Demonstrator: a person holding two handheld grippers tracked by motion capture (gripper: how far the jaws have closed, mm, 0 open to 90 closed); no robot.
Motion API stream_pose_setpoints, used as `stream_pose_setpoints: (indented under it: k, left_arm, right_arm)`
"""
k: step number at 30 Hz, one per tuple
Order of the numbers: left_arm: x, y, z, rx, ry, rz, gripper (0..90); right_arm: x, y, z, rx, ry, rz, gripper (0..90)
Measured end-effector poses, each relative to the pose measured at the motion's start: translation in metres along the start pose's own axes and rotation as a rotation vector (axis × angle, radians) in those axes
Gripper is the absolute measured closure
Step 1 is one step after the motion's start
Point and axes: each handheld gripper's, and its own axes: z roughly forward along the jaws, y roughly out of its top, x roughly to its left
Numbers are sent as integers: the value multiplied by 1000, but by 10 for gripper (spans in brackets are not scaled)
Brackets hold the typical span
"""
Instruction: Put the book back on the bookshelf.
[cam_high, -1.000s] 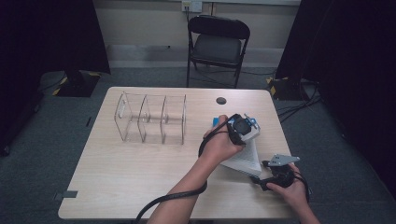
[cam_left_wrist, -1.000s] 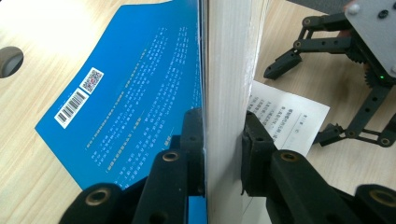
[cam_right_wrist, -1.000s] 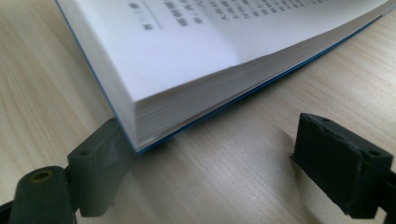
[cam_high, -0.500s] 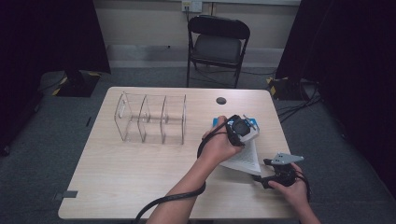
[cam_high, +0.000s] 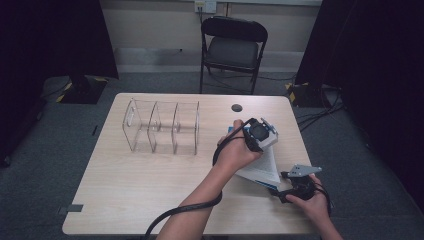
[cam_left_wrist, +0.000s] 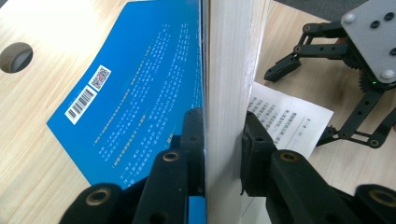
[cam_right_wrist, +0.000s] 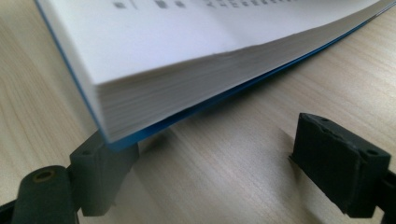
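So here's where I'm at: my left gripper (cam_left_wrist: 223, 154) is clamped on a thick wad of pages of the book (cam_high: 262, 167), jaws pinching the page block from both sides, blue back cover (cam_left_wrist: 135, 93) on one side and the printed pages (cam_left_wrist: 285, 116) on the other. In the high view the book sits on the table (cam_high: 150, 200) toward its right side, between my two hands, and the left gripper has that bunch of it tipped up.

My right gripper (cam_right_wrist: 212, 158) is spread wide, holding nothing. From its own camera one jaw sits right at the book's near corner, tucked under the cover edge as far as I can tell, and the other is well off to the side over bare wood. The stack of pages (cam_right_wrist: 224, 70) looms just ahead of and above the jaws.

The bit that matters: the book lies straight ahead of the right gripper, up-table and slightly to its left, and its page edge runs across the gripper's line rather than along it. So the right hand is the nearer one to that free low corner. I reckon it needs to go forward and close on the edge, while the left keeps its bite. The clear divider rack (cam_high: 162, 127) is well apart on the left.
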Motion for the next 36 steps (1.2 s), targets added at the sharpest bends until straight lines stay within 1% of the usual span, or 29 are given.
stream_pose_setpoints:
  k: [2, 3, 4, 6, 9, 10, 11, 14, 16, 17, 18, 20, 21, 22, 25, 26, 32, 36]
  left_arm:
    - [-1, 2, -2, 0, -5, -14, 751]
    - [-1, 3, -3, 5, -5, -1, 751]
    - [-2, 3, -4, 11, -10, -6, 751]
    - [-3, 3, -5, 20, -10, 8, 751]
    - [-4, 0, -4, 11, -12, 6, 751]
    - [-3, -2, -4, 11, -11, 14, 750]
    - [-4, -2, -4, 7, -12, 5, 750]
    - [-4, -4, -4, 9, -13, 11, 750]
    - [-5, -4, -3, 14, -11, 19, 750]
    - [-5, -4, -3, 12, -9, 19, 751]
    - [-5, -5, -3, 12, -11, 14, 751]
    - [-5, -5, -4, 10, -10, 15, 751]
    - [-5, -6, -4, 8, -8, 13, 751]
    - [-5, -6, -4, 8, -11, 9, 751]
    - [-5, -6, -3, 16, -9, 27, 751]
    - [-7, -7, -2, 16, -8, 22, 751]
    - [-8, -12, -1, 18, -9, 41, 751]
    - [-9, -14, -2, 11, -7, 35, 751]
  right_arm:
    - [0, 0, 0, -2, -1, 2, 140]
    - [0, 0, 0, -1, -9, -2, 140]
    - [0, 1, 1, 2, -12, -3, 140]
    - [0, 1, 1, -1, -11, 1, 133]
    - [-1, 1, -1, -25, -2, 3, 135]
    - [-1, 1, -1, -33, -2, 7, 135]
    - [-1, 0, -2, -43, 1, 12, 134]
    - [-2, 0, -2, -47, 5, 19, 134]
    - [-2, 0, -3, -52, -1, 20, 144]
    - [-3, 0, -3, -53, -13, 19, 149]
    - [-5, -1, -4, -57, -22, 30, 148]
    - [-9, -2, -6, -68, -17, 60, 148]
    - [-10, -3, -7, -72, -15, 68, 148]
    - [-11, -3, -7, -74, -17, 68, 148]
    - [-10, -2, -6, -65, -19, 58, 149]
    - [-10, -1, -5, -65, -21, 52, 149]
    - [-11, 2, -2, -82, -25, 43, 150]
    - [-12, 5, -4, -85, -37, 32, 150]
